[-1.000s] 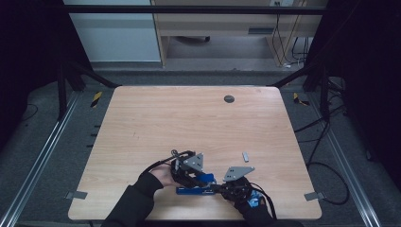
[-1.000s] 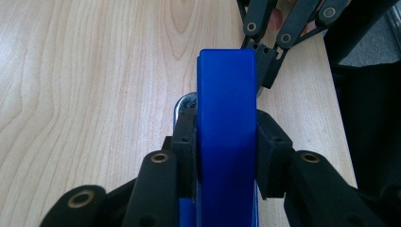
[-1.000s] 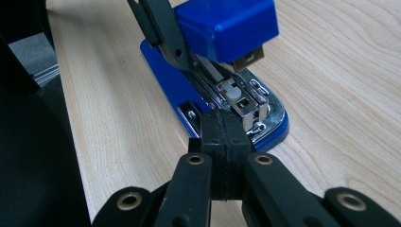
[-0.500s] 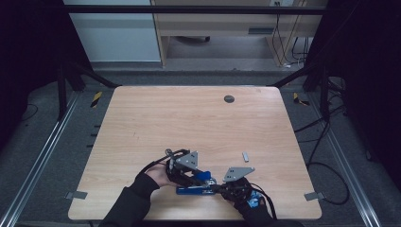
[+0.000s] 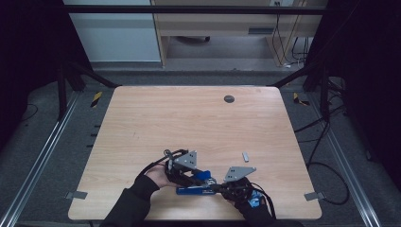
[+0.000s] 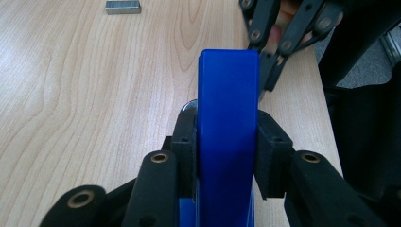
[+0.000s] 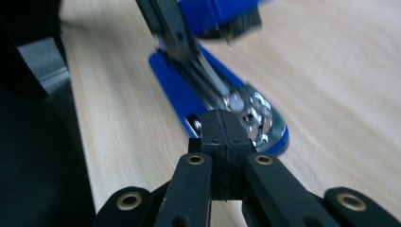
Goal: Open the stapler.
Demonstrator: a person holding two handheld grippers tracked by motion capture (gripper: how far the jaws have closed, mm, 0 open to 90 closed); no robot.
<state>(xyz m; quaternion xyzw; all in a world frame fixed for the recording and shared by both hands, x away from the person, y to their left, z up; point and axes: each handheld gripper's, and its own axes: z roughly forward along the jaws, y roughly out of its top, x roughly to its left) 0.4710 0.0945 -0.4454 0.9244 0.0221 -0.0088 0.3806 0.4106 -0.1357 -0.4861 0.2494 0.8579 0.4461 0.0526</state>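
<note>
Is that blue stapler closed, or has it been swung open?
Open. The left gripper clamps the blue stapler's top arm, lifted away from its base, and the right gripper view shows the bare metal staple channel above the base.

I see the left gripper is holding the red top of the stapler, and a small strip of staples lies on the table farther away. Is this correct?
Not quite: the stapler top is blue, not red, as the left gripper view shows. The left gripper does hold it between its jaws, and the strip of staples does lie on the table farther away.
</note>
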